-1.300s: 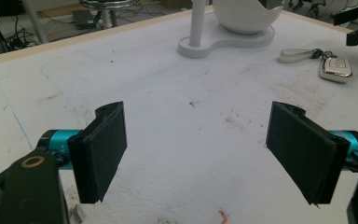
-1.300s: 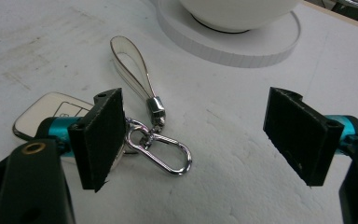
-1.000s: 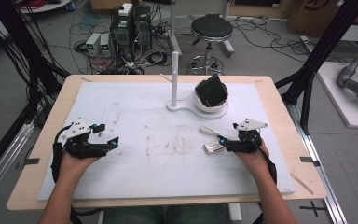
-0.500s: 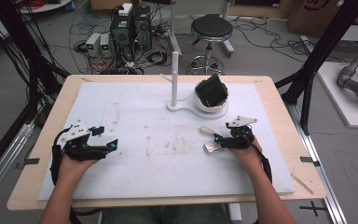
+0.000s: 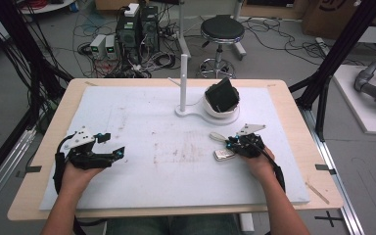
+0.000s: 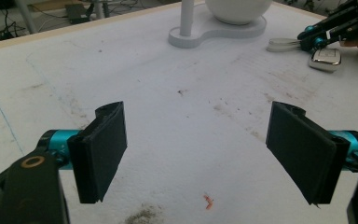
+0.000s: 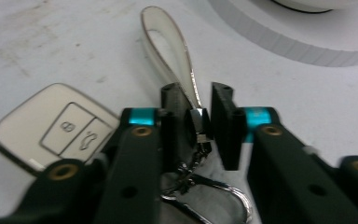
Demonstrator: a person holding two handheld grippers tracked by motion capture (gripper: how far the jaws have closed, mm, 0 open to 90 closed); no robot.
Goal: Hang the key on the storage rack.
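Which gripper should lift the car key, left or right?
Right. The right gripper has its jaws closed on the metal end of the strap joined to the car key. The left gripper sits open and far off across the table.

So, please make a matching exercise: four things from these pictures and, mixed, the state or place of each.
Things:
1. left gripper
2. right gripper
3. car key
4. black pouch

States:
a. in the white bowl
b. lying flat on the table
c. open, holding nothing
d. shut on the strap clasp

Pairs: 1-c, 2-d, 3-b, 4-a
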